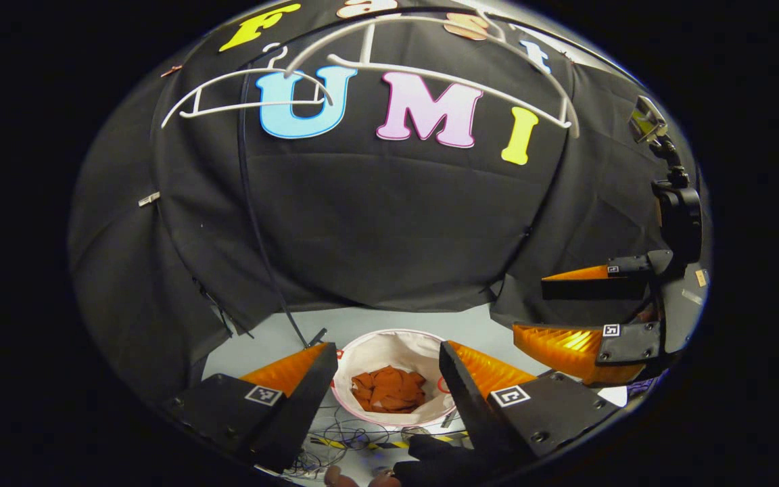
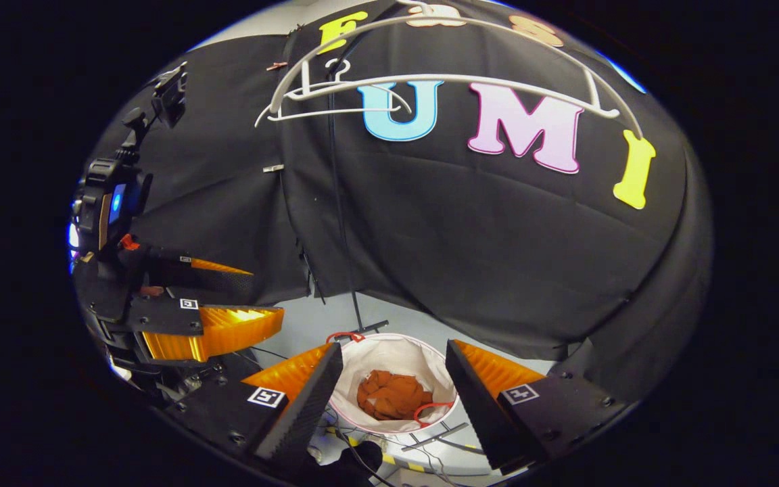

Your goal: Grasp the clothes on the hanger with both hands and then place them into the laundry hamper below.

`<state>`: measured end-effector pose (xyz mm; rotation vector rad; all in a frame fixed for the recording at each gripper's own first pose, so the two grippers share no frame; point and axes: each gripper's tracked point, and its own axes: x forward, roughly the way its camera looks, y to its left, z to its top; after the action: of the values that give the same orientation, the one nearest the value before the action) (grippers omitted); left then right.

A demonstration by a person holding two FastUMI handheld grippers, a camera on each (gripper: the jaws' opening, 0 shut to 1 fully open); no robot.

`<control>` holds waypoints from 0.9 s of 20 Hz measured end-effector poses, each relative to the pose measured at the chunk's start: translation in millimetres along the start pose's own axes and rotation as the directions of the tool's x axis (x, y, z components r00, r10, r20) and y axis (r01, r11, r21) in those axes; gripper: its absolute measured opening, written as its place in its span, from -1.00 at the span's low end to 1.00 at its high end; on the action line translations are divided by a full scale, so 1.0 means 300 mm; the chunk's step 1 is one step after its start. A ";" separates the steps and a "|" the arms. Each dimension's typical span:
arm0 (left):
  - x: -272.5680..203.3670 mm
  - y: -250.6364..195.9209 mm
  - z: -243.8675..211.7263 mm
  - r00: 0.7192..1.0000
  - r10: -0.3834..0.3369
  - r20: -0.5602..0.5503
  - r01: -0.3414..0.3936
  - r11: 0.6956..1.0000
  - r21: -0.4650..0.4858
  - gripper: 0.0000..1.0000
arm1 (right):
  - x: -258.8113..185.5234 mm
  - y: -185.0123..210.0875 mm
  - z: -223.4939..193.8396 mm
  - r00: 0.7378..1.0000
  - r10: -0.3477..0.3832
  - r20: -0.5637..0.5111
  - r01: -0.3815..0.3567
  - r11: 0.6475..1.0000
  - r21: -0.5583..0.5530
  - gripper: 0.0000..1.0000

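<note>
A rust-orange garment (image 1: 389,390) (image 2: 391,395) lies crumpled at the bottom of the white laundry hamper (image 1: 389,348) (image 2: 393,352) on the floor. Bare white hangers (image 1: 443,78) (image 2: 457,81) hang on the rail above. My left gripper (image 1: 387,375) is open above the hamper, nothing between its fingers. My right gripper (image 2: 393,379) is open too, also over the hamper and empty. In the left gripper view the right gripper (image 1: 569,311) shows at the right, jaws apart. In the right gripper view the left gripper (image 2: 217,304) shows at the left, jaws apart.
Loose cables (image 1: 356,433) and a yellow-black striped tape (image 1: 389,444) lie on the grey floor in front of the hamper. A thin black stand pole (image 2: 342,223) rises behind it. Red handles (image 2: 430,410) hang from the hamper's rim.
</note>
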<state>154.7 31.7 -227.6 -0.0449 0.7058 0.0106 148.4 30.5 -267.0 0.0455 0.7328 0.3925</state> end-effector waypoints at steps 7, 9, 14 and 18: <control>-0.255 -0.013 -0.105 0.994 -0.093 0.063 0.091 0.995 0.040 0.91 | -0.290 0.129 -0.103 0.986 -0.152 0.075 0.145 0.985 0.092 0.99; -0.322 -0.024 -0.125 0.989 -0.119 0.091 0.116 0.993 0.037 0.90 | -0.377 0.169 -0.141 0.979 -0.189 0.080 0.180 0.977 0.113 0.99; -0.479 -0.062 -0.136 0.974 -0.164 0.155 0.157 0.986 0.052 0.91 | -0.576 0.217 -0.103 0.947 -0.269 0.177 0.248 0.960 0.131 0.98; -0.559 -0.094 -0.113 0.961 -0.186 0.204 0.174 0.982 0.078 0.90 | -0.657 0.230 -0.072 0.928 -0.298 0.222 0.273 0.952 0.137 0.99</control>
<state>5.8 2.9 -143.4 -0.0506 0.4875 -0.1779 -21.7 20.6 -144.2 0.0820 0.5084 0.0662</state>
